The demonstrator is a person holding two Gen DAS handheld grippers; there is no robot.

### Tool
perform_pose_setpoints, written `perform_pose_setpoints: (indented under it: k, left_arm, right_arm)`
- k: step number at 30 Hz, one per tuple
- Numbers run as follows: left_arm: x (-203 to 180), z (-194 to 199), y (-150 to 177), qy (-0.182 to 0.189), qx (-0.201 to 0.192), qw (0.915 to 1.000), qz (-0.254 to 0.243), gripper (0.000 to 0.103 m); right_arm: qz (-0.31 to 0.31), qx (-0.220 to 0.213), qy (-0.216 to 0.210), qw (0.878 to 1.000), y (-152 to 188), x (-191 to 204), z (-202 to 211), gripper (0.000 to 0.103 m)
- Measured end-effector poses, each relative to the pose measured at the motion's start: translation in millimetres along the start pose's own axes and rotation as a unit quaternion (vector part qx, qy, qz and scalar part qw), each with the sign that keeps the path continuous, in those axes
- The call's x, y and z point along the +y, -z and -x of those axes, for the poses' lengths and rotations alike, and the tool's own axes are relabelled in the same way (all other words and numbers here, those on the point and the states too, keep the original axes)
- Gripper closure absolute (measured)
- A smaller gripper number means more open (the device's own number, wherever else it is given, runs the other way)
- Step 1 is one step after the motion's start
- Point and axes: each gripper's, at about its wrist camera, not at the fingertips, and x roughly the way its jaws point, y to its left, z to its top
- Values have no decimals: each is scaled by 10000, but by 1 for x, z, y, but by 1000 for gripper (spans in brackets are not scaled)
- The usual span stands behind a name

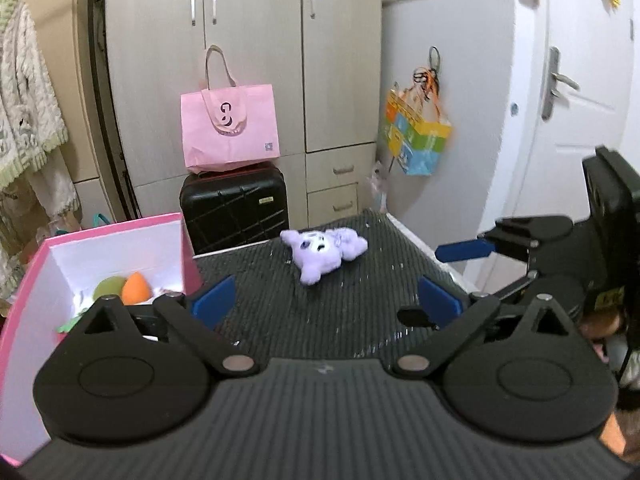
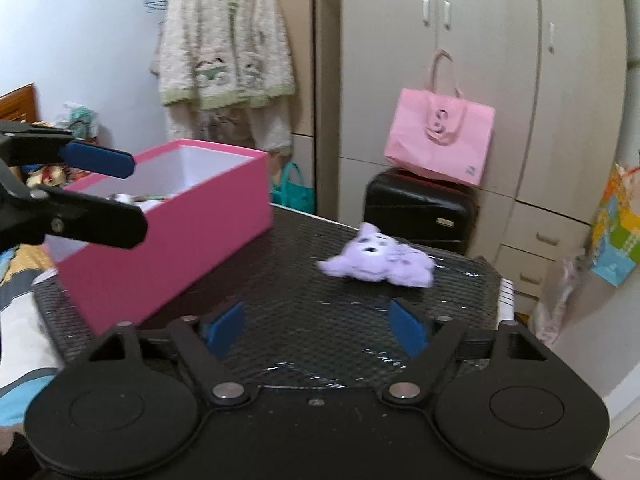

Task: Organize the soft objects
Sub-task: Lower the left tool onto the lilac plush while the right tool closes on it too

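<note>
While both sets of jaws are standing wide apart with nothing between their blue pads, the purple plush toy (image 1: 322,254) is lying on the dark mesh bench (image 1: 340,308) ahead of them, untouched. Seen from the left gripper (image 1: 324,300), the toy is sitting straight ahead, well beyond the fingertips, and the pink box (image 1: 24,308) is standing open just to the left of the left-hand jaw, holding an orange and a green soft object (image 1: 136,288). Seen from the right gripper (image 2: 316,326), the toy is lying ahead and slightly toward the right-hand jaw, apart from it. The left gripper is showing at that view's left edge, hovering over the box, its jaws also parted and holding nothing.
</note>
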Motion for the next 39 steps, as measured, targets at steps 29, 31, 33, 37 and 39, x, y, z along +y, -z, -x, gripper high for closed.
perform_pose_setpoints:
  k: [29, 31, 33, 37, 39]
  left_arm:
    - [18, -206, -4, -459, 355, 9739, 2194, 15]
    - [17, -212, -2, -507, 333, 9740, 2183, 16]
    - [17, -220, 0, -529, 331, 9728, 2230, 23]
    - [21, -234, 7, -312, 616, 9682, 2403, 41]
    - [20, -240, 11, -196, 808, 9657, 2461, 42]
  right_arm:
    - [-187, 580, -735, 9954, -10, -108, -157, 12]
    - [-187, 546, -804, 9951, -11, -110, -160, 11]
    - [-118, 545, -832, 9950, -12, -109, -163, 11]
    - [282, 501, -755, 9955, -10, -98, -167, 14]
    - [399, 439, -656, 9961, -6, -94, -167, 15]
